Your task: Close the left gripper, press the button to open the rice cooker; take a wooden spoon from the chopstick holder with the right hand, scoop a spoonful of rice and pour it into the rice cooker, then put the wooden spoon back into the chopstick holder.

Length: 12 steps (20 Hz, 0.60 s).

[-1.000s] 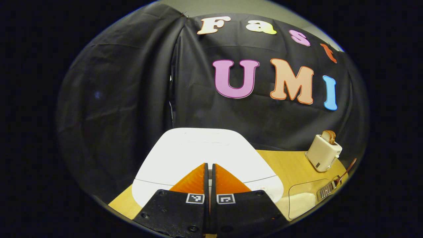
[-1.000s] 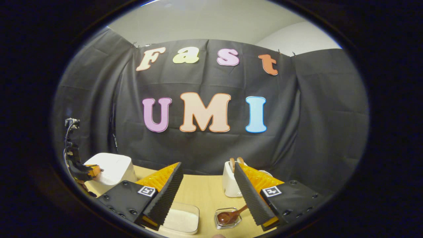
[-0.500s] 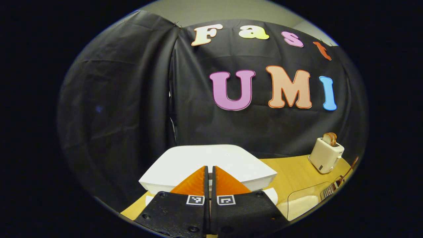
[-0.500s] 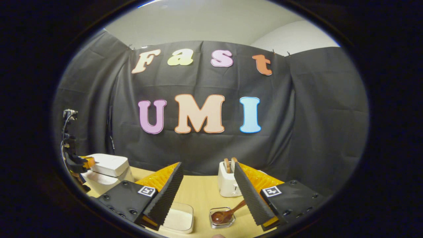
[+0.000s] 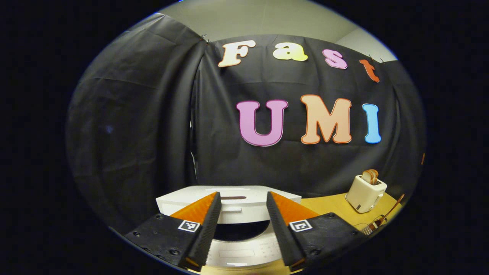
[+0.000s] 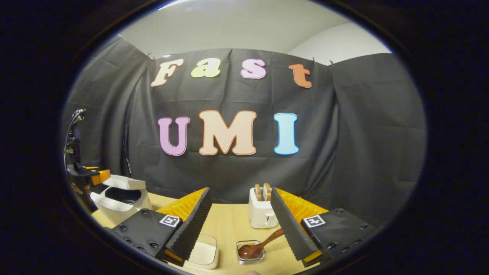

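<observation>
The white rice cooker [image 5: 237,252] stands right in front of my left gripper [image 5: 243,194], which is open, its fingers spread before the raised lid [image 5: 229,191]. A dark gap shows under the lid. In the right gripper view the rice cooker [image 6: 114,204] is at the far left with its lid [image 6: 124,182] tilted up and the left gripper [image 6: 93,176] beside it. My right gripper [image 6: 240,190] is open and holds nothing. Below it the wooden spoon [image 6: 254,248] rests bowl-down in a small clear chopstick holder [image 6: 250,256], handle leaning right. A clear box of rice [image 6: 204,252] lies to the left.
A cream toaster [image 6: 261,208] with bread slices stands at the back of the yellow wooden table [image 6: 229,225], just behind the spoon. In the left gripper view the toaster [image 5: 365,191] is at the far right, with the spoon handle [image 5: 389,212] below it.
My left gripper went from shut to open and drew back from the rice cooker. The lid rose from flat to tilted up. The right gripper shifted only slightly.
</observation>
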Tool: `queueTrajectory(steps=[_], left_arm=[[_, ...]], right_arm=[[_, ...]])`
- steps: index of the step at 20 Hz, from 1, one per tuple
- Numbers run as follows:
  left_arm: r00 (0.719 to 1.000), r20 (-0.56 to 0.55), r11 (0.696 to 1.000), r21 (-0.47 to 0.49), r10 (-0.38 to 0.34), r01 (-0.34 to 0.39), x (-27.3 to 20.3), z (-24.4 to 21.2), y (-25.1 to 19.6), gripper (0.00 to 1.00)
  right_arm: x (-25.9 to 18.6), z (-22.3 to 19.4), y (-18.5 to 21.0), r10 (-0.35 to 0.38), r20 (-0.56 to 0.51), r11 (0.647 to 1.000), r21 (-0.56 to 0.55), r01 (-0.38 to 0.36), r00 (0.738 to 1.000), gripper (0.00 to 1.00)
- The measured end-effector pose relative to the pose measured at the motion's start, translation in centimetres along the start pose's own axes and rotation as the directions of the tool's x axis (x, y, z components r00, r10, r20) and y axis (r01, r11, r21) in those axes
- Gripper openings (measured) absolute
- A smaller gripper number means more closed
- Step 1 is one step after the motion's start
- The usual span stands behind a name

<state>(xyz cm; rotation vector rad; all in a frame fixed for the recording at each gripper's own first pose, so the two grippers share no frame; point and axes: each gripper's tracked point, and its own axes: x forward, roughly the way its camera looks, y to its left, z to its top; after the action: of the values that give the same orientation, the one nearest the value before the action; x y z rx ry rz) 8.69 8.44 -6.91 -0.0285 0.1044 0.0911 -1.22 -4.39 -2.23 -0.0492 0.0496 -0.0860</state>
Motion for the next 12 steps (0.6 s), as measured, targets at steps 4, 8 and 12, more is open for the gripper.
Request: queueTrajectory(steps=[4,8,12], left_arm=[[0.999,0.044,0.999,0.015,0.028,-0.029,-1.3,1.8,0.0,0.92],[0.996,0.088,1.0,0.015,0.007,-0.009,-3.4,4.0,-1.2,0.91],[0.994,0.106,1.0,-0.003,-0.019,0.02,-5.7,5.1,-3.1,0.94]], right_arm=[[0.6,-0.9,-1.2,0.006,-0.012,1.0,0.012,-0.006,1.0,0.96],[1.8,-3.3,-3.0,0.016,-0.069,0.999,0.05,-0.013,0.997,0.96],[3.5,-6.1,-5.7,-0.008,-0.126,0.996,0.082,0.019,0.992,0.96]])
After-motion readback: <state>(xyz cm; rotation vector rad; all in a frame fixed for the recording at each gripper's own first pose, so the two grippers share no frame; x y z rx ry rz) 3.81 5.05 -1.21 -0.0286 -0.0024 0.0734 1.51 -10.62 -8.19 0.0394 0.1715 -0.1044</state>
